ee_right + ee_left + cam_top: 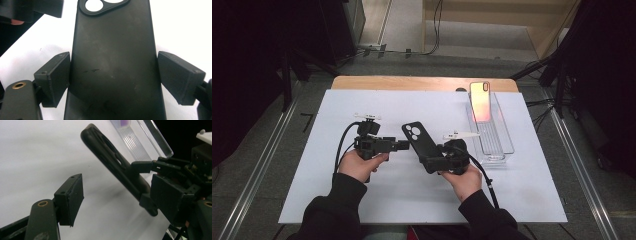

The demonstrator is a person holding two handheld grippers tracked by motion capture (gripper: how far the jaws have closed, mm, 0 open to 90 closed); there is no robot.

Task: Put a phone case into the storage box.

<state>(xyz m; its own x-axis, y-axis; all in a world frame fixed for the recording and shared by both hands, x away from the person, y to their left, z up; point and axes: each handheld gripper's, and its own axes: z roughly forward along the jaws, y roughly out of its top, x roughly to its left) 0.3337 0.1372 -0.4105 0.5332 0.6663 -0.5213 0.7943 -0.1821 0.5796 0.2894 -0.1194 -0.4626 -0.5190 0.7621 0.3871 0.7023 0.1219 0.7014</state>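
I have my right gripper [430, 161] clamped across the black phone case [419, 142], tilted above the desk's [377, 200] middle so its camera end faces my left gripper [404, 145], jaws spread and empty, beside it.

Wide open white board [377, 200] across the near and left side, plenty of passing room there. In the middle, the black phone case [419, 142] stands tilted off the right gripper [432, 162], crowding the left gripper [404, 145] just beside it. Far right, the clear tray [502, 145] with its upright phone [480, 101] blocks that corner.
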